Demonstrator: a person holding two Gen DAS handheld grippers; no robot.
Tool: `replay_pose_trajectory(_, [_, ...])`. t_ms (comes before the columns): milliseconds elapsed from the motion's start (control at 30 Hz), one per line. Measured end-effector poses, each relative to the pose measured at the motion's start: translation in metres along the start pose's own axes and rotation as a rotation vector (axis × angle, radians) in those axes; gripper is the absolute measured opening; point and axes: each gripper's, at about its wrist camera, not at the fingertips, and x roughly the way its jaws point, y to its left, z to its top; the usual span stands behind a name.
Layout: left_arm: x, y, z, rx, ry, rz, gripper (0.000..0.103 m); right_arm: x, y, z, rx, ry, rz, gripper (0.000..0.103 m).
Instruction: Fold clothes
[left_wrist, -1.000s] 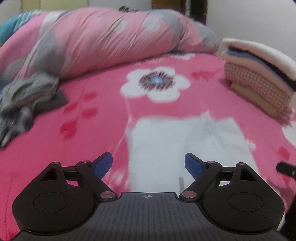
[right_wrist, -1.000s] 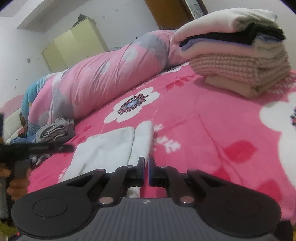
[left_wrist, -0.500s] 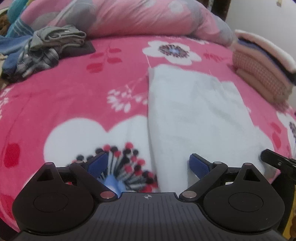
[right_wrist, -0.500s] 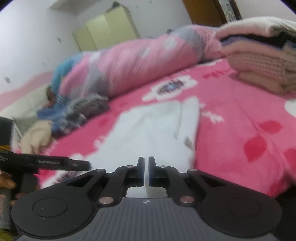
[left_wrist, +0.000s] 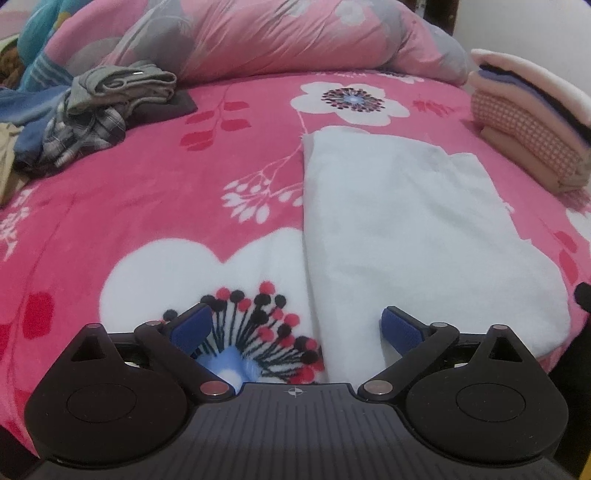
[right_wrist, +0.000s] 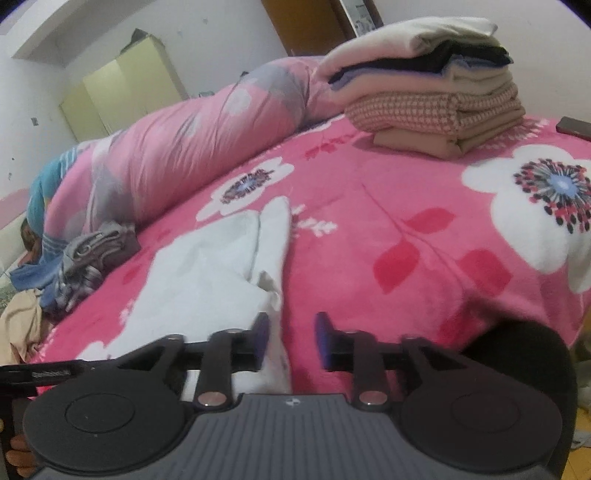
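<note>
1. A white, soft garment folded into a long strip (left_wrist: 399, 229) is being shown lying flat on the pink floral fleece bed cover (left_wrist: 184, 192), near the bed's front edge.
2. The left gripper (left_wrist: 297, 326) is being held wide open over the garment's near left edge, nothing being pressed by its blue pads; its jaws have just been opening.
3. The right gripper (right_wrist: 290, 341) is being held partly open, having just been opening; the garment's corner is lying between the jaws, unpinched.
4. A stack of folded clothes (right_wrist: 424, 99) is being kept at the far right.
5. A heap of unfolded clothes (left_wrist: 92, 110) is being left at the far left.
</note>
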Motion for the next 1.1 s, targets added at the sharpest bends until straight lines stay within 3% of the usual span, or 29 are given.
replay_pose_trajectory(133, [0.001, -0.005, 0.002, -0.009, -0.007, 0.053, 0.103, -0.001, 0.013, 0.005, -0.038, -0.005, 0.009, 0.049])
replay_pose_trajectory(233, [0.003, -0.006, 0.004, -0.008, 0.000, 0.076, 0.103, -0.002, 0.022, 0.007, -0.056, -0.011, 0.013, 0.054])
replay_pose_trajectory(333, [0.004, -0.008, 0.005, -0.010, 0.002, 0.089, 0.103, 0.001, 0.028, 0.005, -0.066, -0.003, 0.003, 0.075])
replay_pose_trajectory(500, [0.006, -0.008, 0.004, -0.014, 0.006, 0.100, 0.103, 0.006, 0.033, 0.001, -0.065, 0.021, -0.032, 0.079])
replay_pose_trajectory(567, [0.007, -0.008, 0.004, -0.015, 0.008, 0.102, 0.103, 0.007, 0.033, 0.001, -0.054, 0.026, -0.049, 0.089])
replay_pose_trajectory(600, [0.007, -0.008, 0.003, -0.013, 0.008, 0.102, 0.103, 0.007, 0.034, 0.001, -0.058, 0.020, -0.058, 0.100])
replay_pose_trajectory(633, [0.007, -0.008, 0.003, -0.010, 0.007, 0.104, 0.103, 0.007, 0.035, 0.001, -0.065, 0.012, -0.066, 0.103])
replay_pose_trajectory(1100, [0.009, -0.012, 0.002, -0.007, 0.014, 0.129, 0.103, 0.008, 0.051, -0.003, -0.119, 0.016, -0.061, 0.103])
